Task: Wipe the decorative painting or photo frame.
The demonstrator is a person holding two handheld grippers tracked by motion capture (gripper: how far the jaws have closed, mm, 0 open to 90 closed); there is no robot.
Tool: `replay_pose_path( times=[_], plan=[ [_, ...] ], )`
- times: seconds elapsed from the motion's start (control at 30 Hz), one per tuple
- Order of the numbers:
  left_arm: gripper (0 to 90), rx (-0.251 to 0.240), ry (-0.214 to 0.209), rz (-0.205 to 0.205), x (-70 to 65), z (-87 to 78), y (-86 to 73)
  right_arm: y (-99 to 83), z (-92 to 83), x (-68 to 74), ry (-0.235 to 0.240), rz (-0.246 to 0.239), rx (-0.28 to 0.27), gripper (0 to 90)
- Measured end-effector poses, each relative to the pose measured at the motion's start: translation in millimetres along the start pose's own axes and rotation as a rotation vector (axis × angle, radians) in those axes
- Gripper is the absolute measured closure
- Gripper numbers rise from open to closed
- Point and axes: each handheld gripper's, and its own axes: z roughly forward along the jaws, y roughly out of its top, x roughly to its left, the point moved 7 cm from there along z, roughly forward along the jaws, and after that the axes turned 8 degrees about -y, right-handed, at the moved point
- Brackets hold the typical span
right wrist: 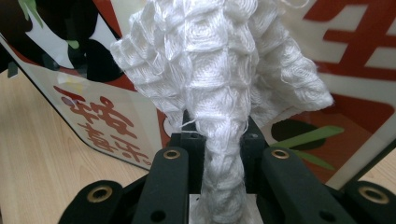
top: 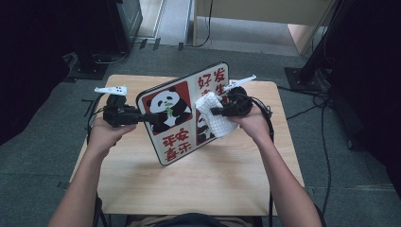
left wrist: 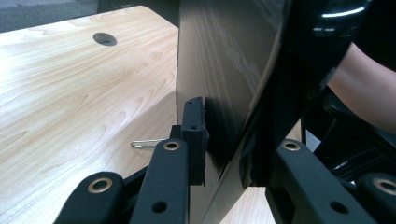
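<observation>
Cloth [right wrist: 219, 93] (white, waffle-knit) clenched in right gripper [top: 221, 109], pressed against panda board [top: 177, 116] clamped by left gripper [top: 144, 117].

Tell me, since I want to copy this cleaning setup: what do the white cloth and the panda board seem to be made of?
The white cloth looks like soft woven cotton: a raised waffle grid with loose threads. The panda board looks rigid and glossy, perhaps glass or coated board; its thin dark back shows streaky reflections. The table looks like light wood-grain laminate.

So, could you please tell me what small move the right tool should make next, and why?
Probably a short wipe down the panda board: the right tool grips the white cloth against its printed face, while the left tool clamps the board's edge, propping it tilted.
</observation>
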Motion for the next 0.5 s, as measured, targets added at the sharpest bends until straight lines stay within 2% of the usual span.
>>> replay_pose_path(
  times=[0.5],
  plan=[
    [75.3, -0.001, -0.001, -0.001, 0.3, -0.4, -0.1, -20.2, 13.5, -1.2, 0.009, 0.010, 0.015, 78.5]
  ],
)
